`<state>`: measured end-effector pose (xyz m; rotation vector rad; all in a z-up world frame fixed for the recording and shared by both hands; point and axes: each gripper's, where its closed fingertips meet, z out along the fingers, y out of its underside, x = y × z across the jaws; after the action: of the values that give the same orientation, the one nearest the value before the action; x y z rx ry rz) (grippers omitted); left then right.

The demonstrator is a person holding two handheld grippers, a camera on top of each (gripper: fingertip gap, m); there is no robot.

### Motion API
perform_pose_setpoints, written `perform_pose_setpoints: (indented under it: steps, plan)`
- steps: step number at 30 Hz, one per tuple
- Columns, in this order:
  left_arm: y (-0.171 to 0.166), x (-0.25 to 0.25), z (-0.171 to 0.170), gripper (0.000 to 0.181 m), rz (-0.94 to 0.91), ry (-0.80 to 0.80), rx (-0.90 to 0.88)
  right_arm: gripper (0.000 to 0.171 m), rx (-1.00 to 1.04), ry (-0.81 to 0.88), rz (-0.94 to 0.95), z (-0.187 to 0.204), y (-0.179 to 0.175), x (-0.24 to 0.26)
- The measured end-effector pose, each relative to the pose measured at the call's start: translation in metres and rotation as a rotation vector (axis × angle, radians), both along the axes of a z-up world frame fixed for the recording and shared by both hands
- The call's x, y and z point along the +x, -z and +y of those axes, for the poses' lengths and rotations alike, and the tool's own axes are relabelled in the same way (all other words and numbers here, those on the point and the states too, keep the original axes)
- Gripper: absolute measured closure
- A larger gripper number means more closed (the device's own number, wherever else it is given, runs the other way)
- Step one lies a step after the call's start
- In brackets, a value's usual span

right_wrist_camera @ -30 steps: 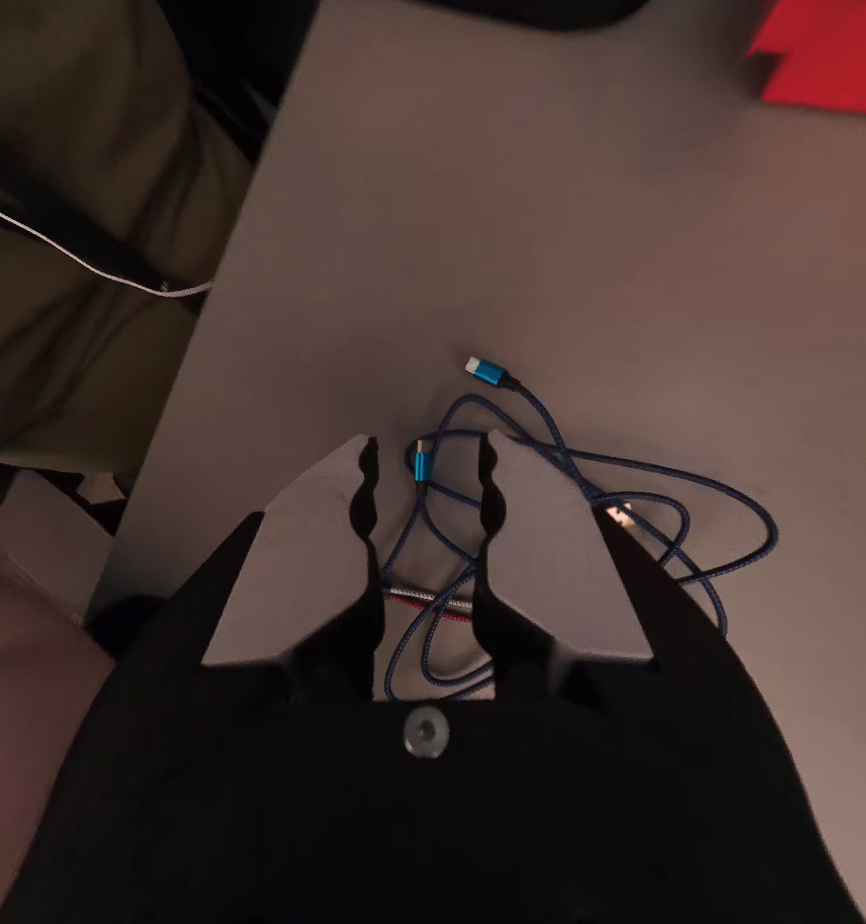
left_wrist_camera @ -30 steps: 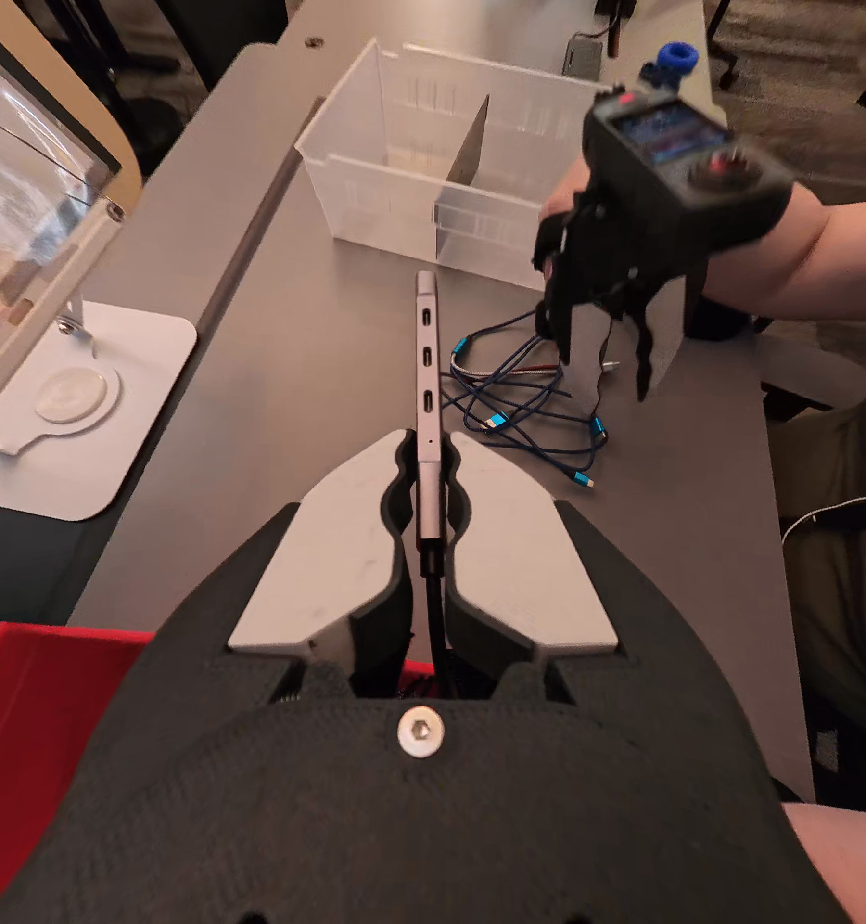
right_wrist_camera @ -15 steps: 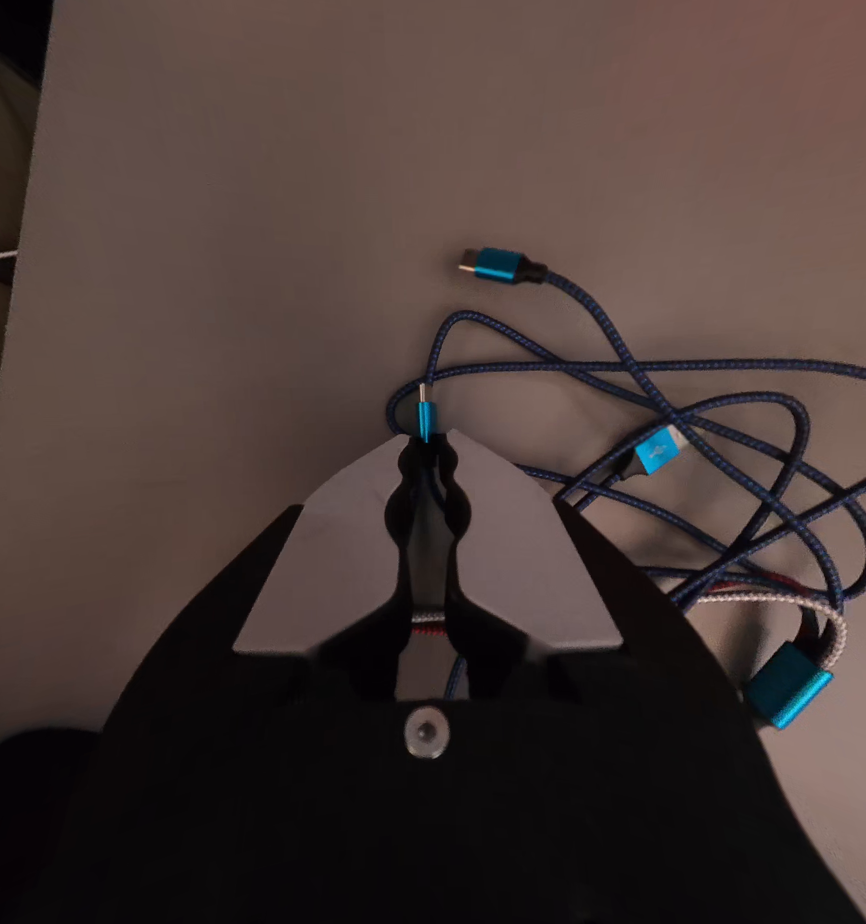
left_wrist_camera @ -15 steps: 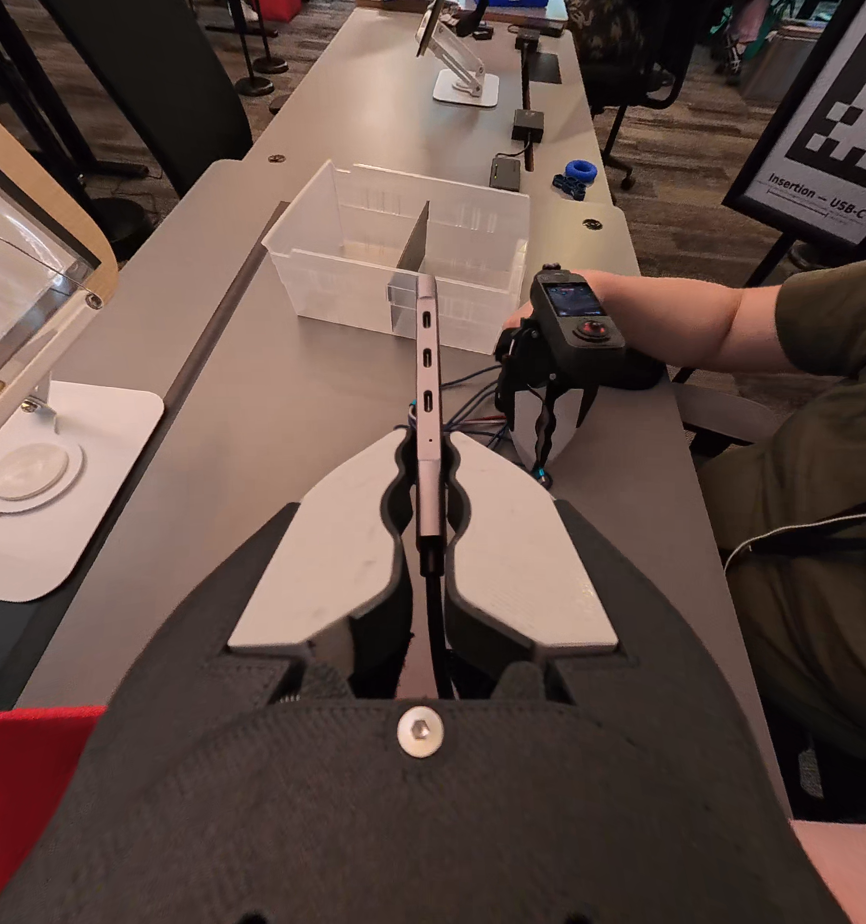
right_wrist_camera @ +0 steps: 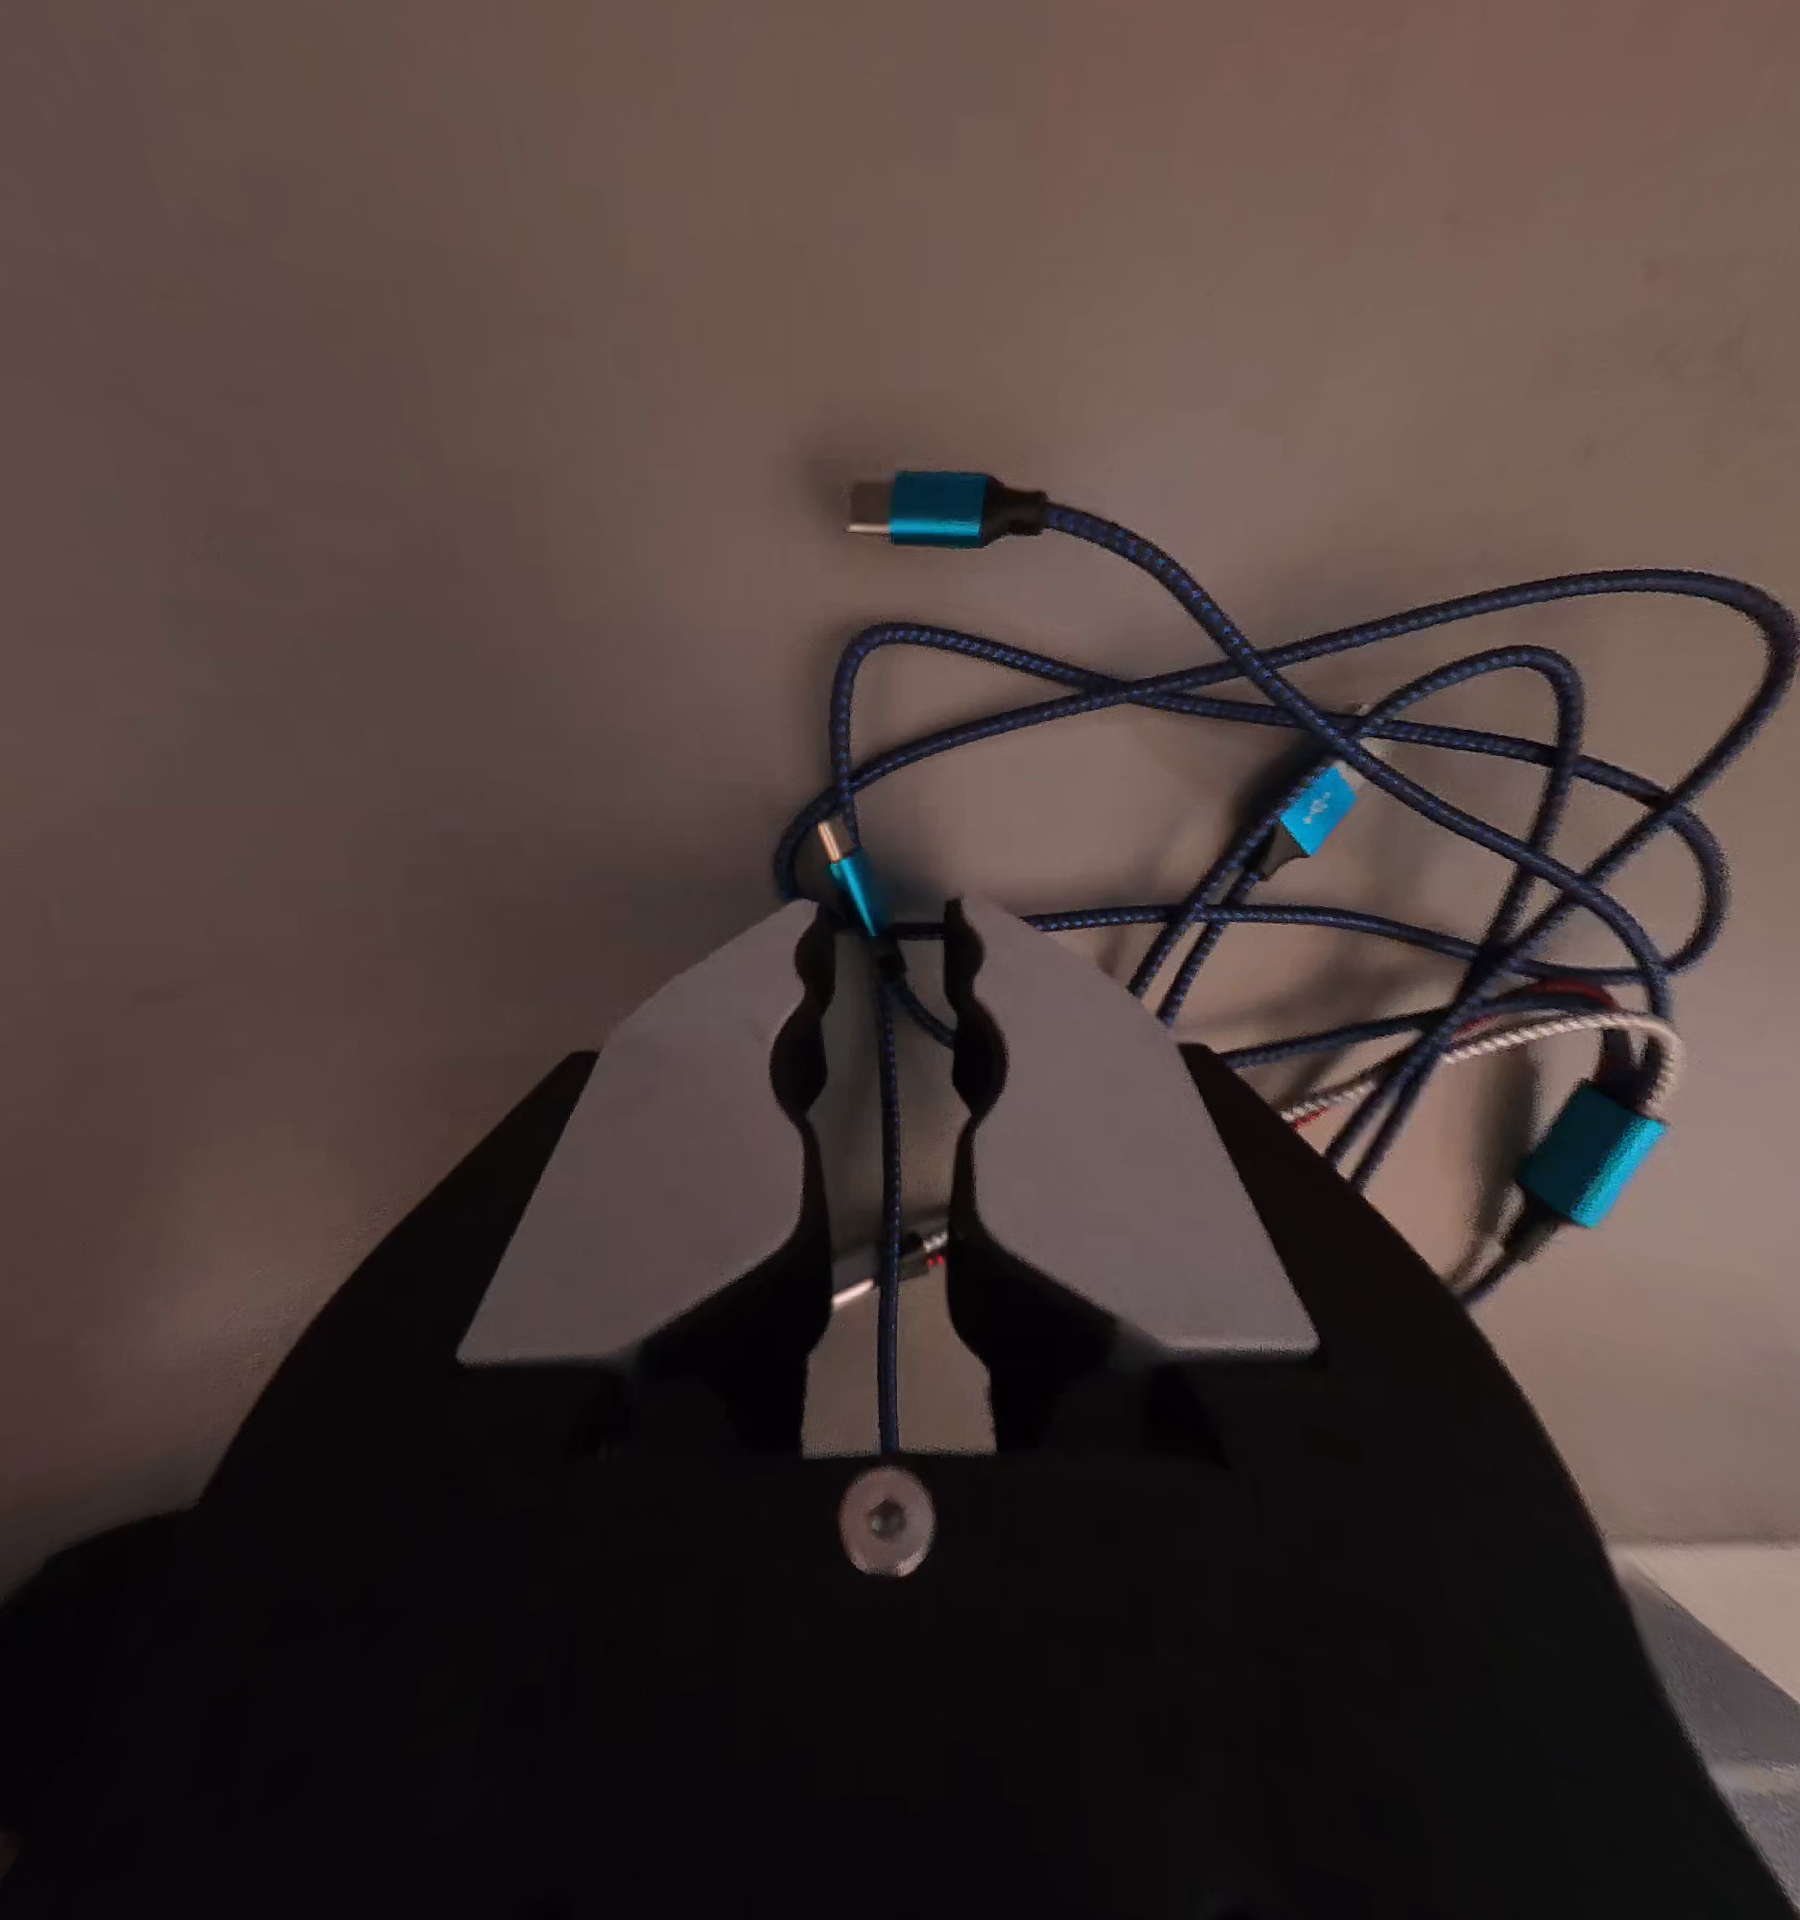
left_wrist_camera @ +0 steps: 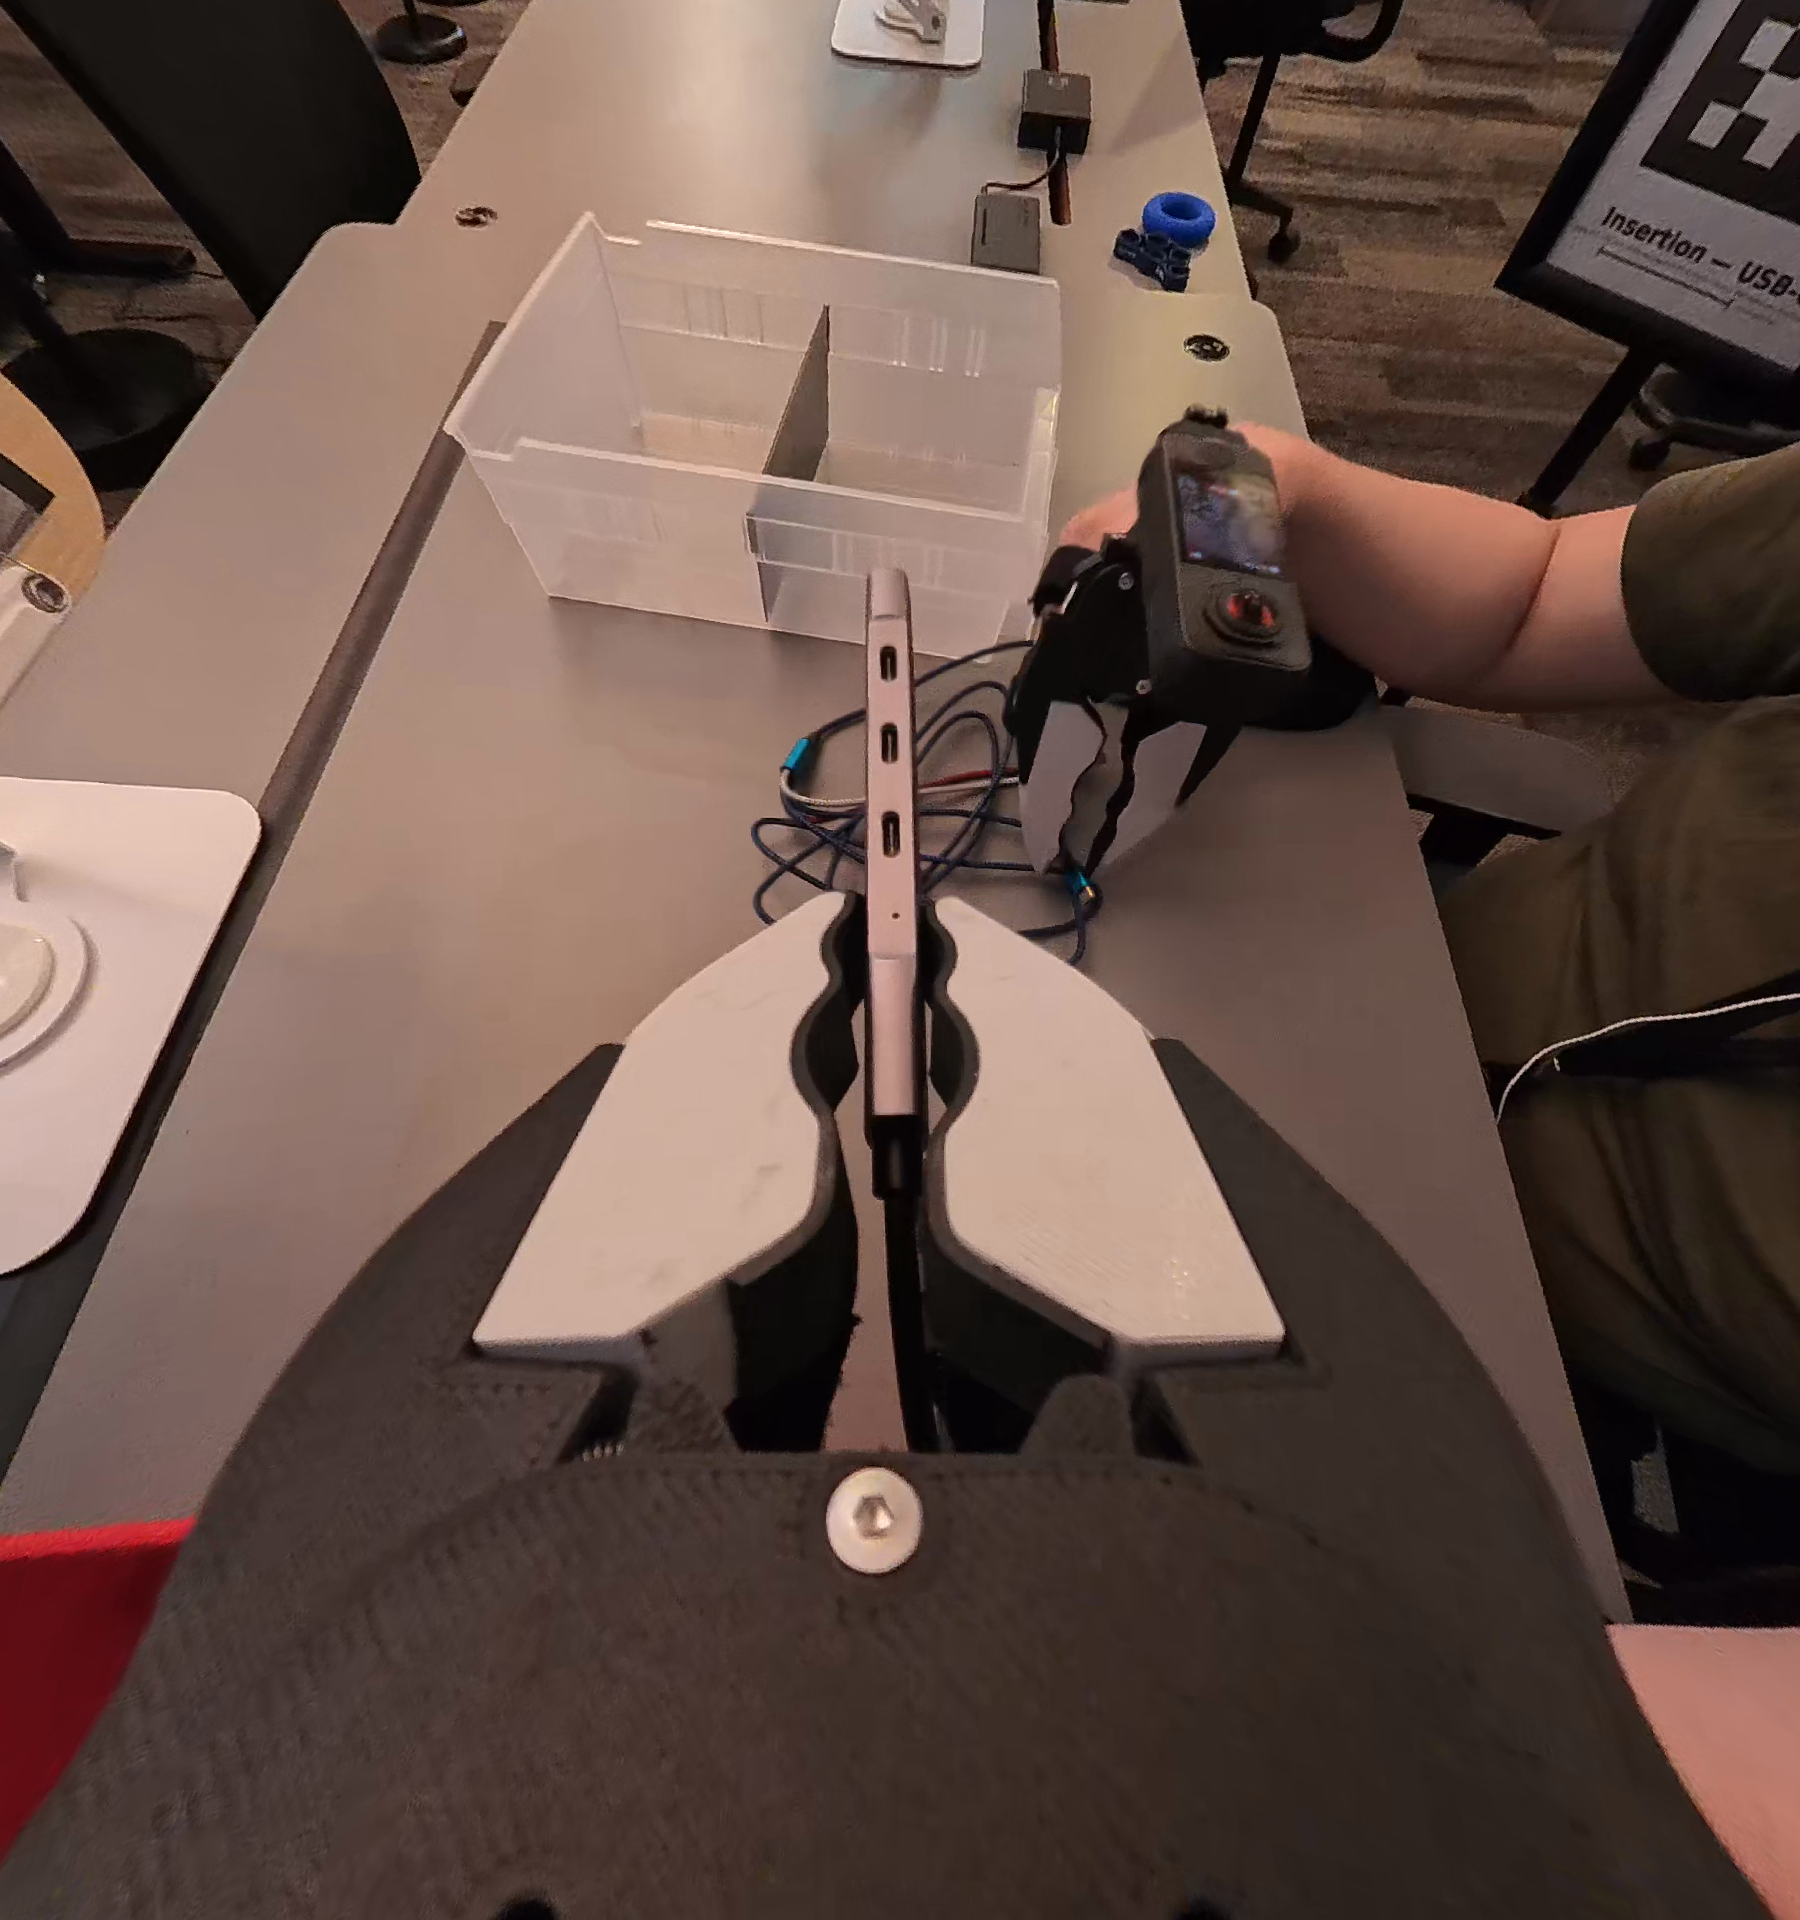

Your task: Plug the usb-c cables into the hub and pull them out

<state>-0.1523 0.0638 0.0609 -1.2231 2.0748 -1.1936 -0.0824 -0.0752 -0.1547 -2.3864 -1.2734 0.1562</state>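
My left gripper (left_wrist_camera: pixel 891 914) is shut on a slim silver USB-C hub (left_wrist_camera: pixel 891 748), held on edge above the grey table with its three ports facing up and its black lead running back between the fingers. My right gripper (right_wrist_camera: pixel 885 920) hovers over a tangle of blue braided cables (right_wrist_camera: pixel 1395 727). Its jaws stand a little apart. A blue USB-C plug (right_wrist_camera: pixel 854 878) lies tilted at the left fingertip, and its cable runs back between the fingers. Another blue plug (right_wrist_camera: pixel 937 509) lies loose farther ahead. The right gripper also shows in the left wrist view (left_wrist_camera: pixel 1098 852), right of the hub.
A clear divided bin (left_wrist_camera: pixel 771 436) stands just behind the hub and cables. A white stand base (left_wrist_camera: pixel 44 987) is at the left. A red bin (left_wrist_camera: pixel 34 1662) is at the near left corner. A person's arm (left_wrist_camera: pixel 1447 603) reaches in from the right. A framed sign (left_wrist_camera: pixel 1727 156) stands at the far right. Tip to tip, the grippers are about 25 centimeters apart.
The right gripper closed on the blue plug half a second ago; now its jaws are wider apart and the plug has tilted left. The left gripper keeps hold of the hub.
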Motion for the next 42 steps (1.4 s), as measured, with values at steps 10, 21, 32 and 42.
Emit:
perform_pose_setpoints:
  steps: [10,21,32,42]
  plan:
    - [0.008,0.003,0.001,0.173,0.028,0.008,-0.007,0.152,-0.062,0.028,-0.063,-0.002,0.005,0.017]
    - [0.017,0.008,0.0,0.173,0.061,0.019,-0.013,0.166,-0.097,0.082,0.347,0.014,-0.033,-0.016]
    - [0.022,0.001,-0.027,0.173,0.139,0.195,-0.143,0.167,-0.117,-0.065,0.751,0.024,-0.149,-0.024]
    - [0.017,-0.01,-0.034,0.173,0.096,0.26,-0.103,0.167,-0.149,-0.083,0.623,0.036,-0.182,-0.017]
